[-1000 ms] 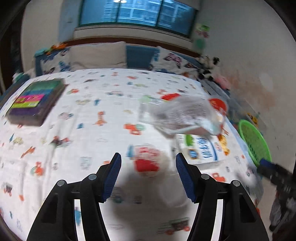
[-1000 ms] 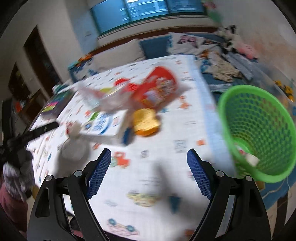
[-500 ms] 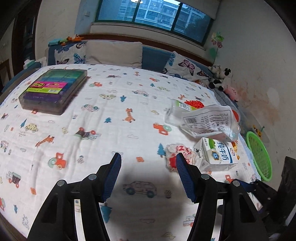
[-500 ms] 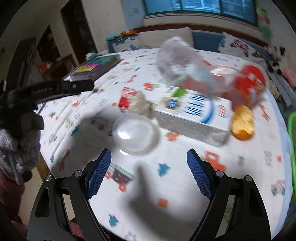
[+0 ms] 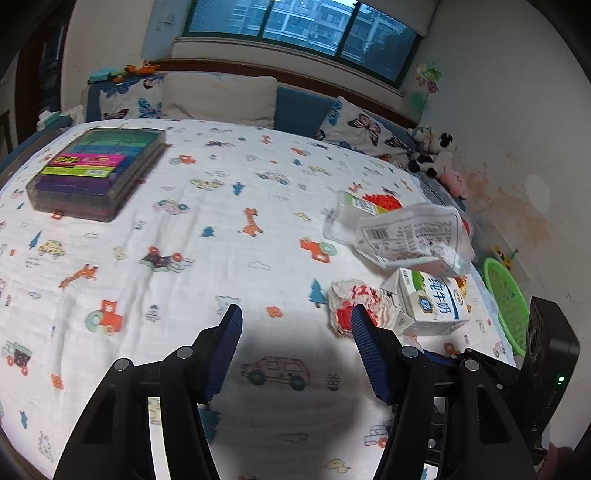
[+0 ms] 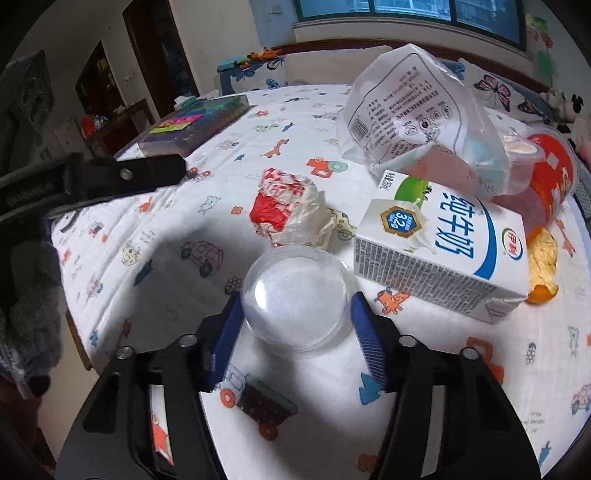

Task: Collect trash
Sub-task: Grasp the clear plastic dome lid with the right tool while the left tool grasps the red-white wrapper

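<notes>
Right gripper (image 6: 293, 325) closing jaws around clear plastic dome lid (image 6: 295, 297) on bed sheet (image 6: 443, 369) beside milk carton (image 6: 436, 254), pads seemingly touching its rim, left gripper (image 5: 295, 347) open and empty; next, lifting gently toward green basket (image 5: 506, 299).

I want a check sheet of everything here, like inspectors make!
Surface: bed sheet printed with cars and giraffes.
Job's things: clear dome lid, crumpled wrapper, milk carton, plastic bag, red cup, orange peel; green basket beside bed.
Clutter: colourful box.
Claws: right claw has just been closing around the lid; left claw open, empty.
Cables: nothing seen.
Surroundings: pillows, window, plush toys.
</notes>
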`<state>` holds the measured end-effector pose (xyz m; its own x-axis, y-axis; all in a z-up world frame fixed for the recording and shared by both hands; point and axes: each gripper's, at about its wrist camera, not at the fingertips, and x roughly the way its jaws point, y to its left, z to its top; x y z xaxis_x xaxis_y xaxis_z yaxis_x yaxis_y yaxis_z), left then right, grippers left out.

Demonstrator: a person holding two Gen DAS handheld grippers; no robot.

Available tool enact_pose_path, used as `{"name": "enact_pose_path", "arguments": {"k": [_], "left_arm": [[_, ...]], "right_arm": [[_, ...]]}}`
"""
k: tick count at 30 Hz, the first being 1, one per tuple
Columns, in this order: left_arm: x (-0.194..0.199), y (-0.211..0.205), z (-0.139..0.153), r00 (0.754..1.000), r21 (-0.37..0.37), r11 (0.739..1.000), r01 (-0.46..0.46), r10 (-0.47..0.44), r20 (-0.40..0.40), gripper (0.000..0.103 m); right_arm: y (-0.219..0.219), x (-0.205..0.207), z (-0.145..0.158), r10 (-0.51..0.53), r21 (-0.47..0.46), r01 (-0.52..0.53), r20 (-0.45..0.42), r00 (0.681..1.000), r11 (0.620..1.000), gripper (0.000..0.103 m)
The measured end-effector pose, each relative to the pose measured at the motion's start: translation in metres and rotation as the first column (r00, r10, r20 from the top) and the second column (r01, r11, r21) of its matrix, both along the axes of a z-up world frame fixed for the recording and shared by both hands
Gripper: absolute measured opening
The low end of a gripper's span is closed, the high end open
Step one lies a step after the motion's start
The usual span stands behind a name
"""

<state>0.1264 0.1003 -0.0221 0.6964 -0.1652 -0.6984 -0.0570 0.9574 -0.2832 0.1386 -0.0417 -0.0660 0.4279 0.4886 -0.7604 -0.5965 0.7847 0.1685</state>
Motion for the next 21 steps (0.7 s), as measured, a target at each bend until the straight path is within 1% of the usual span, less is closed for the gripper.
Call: {"name": "enact_pose_path", "arguments": {"k": [5,6,7,12,15,21], "left_arm": [[0.007,-0.019,-0.006,0.998,0.001,0.999,0.052,-0.052,-0.016,0.059],[0.009,-0.024,-0.007,0.998,0.0,0.998,0.066,-0.066,-0.019,0.064],[0.011,-0.027,-0.008,0.997,0.0,0.997,0.074,-0.074,-0.022,0.067],[0.023,-0.048,-0.015,0.993,0.023,0.994,0.111,-0.11,-0.037,0.068],[0.029,-0.055,-0.02,0.992,0.053,0.992,0.114,-0.111,-0.05,0.069],[0.034,-0.058,-0.032,0.992,0.068,0.992,0.106,-0.1,-0.082,0.069]], "right_arm": [[-0.021,-0.008,0.009,-0.013,0.027,0.013,-0.004,1.0,1.0,0.059],[-0.027,-0.01,0.012,-0.019,0.034,0.019,-0.006,1.0,0.999,0.059],[-0.033,-0.012,0.015,-0.025,0.038,0.026,-0.005,1.0,0.999,0.059],[-0.061,-0.022,0.029,-0.062,0.047,0.062,0.014,0.998,0.997,0.059],[-0.081,-0.028,0.038,-0.099,0.053,0.098,0.032,0.995,0.994,0.059],[-0.125,-0.031,0.048,-0.191,0.068,0.187,0.049,0.98,0.98,0.059]]}}
